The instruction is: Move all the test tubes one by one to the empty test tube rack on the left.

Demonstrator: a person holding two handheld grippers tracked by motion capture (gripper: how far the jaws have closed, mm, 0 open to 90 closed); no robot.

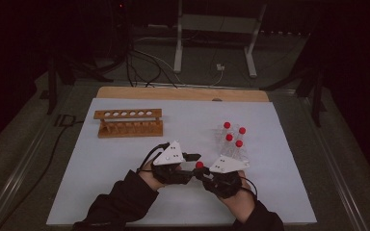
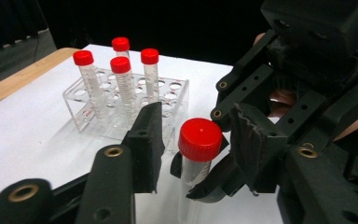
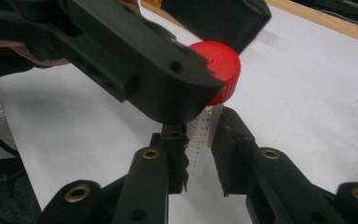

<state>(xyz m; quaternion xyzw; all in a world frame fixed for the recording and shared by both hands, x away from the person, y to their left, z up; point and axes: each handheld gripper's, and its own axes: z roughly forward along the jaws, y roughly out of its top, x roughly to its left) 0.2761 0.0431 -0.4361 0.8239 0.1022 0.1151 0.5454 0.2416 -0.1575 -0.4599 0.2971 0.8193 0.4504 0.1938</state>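
Nearest us, the right gripper (image 3: 200, 172) clamps the body of a clear tube (image 3: 204, 140), upright above the white mat (image 1: 125, 183). We note the left gripper (image 2: 193, 149) straddling its red cap (image 2: 199, 139), not yet pinching. Cap still on; 4 capped tubes wait in the clear rack (image 2: 102, 126); the wooden rack (image 1: 130, 123) stands empty.

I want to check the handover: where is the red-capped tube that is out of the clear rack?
In the high view the tube stands upright near the table's front middle, gripped by the right gripper, its cap between the left gripper's jaws, just before the clear rack.
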